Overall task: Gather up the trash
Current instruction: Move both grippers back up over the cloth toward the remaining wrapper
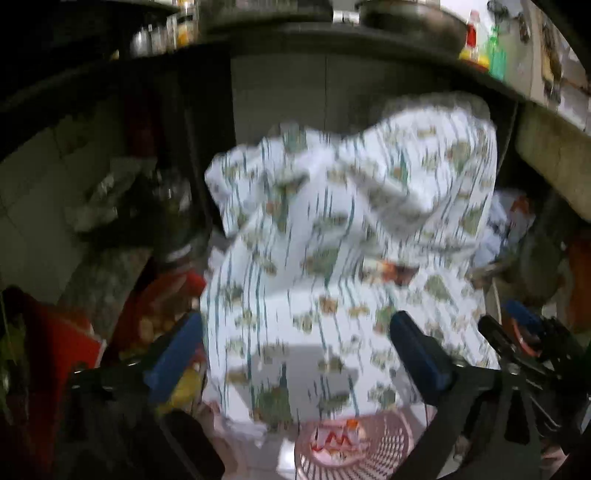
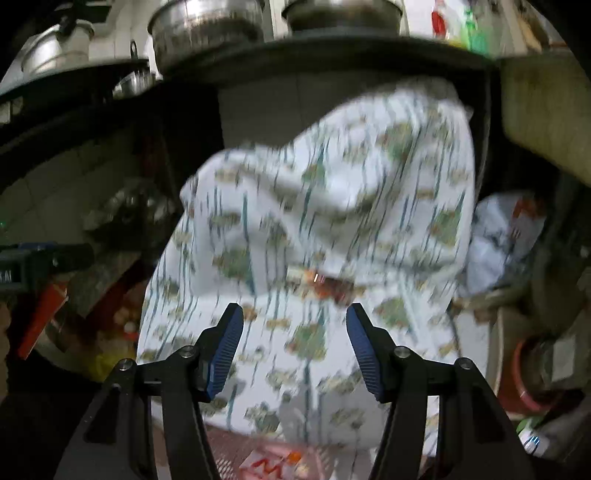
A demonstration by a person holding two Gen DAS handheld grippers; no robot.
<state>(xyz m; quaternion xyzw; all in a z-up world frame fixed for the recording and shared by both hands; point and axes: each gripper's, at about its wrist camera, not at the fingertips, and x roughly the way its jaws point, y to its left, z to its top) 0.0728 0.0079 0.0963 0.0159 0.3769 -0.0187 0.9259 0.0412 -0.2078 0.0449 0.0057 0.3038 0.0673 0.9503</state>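
A bulging white plastic bag [image 1: 343,229] with a green and teal print fills the middle of both wrist views [image 2: 325,221], blurred, below a dark counter. My left gripper [image 1: 297,317] is open very wide in front of its lower part, with nothing pressed between the blue pads [image 1: 421,354]. My right gripper [image 2: 294,308] is open too, its pads [image 2: 225,350] short of the bag. Below the bag sits a pink perforated basket [image 1: 391,446] holding a red and white wrapper [image 1: 332,439], which also shows in the right wrist view [image 2: 273,465]. The bag's mouth is hidden.
The dark counter edge [image 2: 332,55] runs overhead with metal pots [image 2: 207,22] and red and green bottles [image 1: 484,40] on it. Red packets [image 1: 62,343] crowd the left. A second pale bag [image 2: 506,236] and a red tub [image 2: 524,387] stand at the right.
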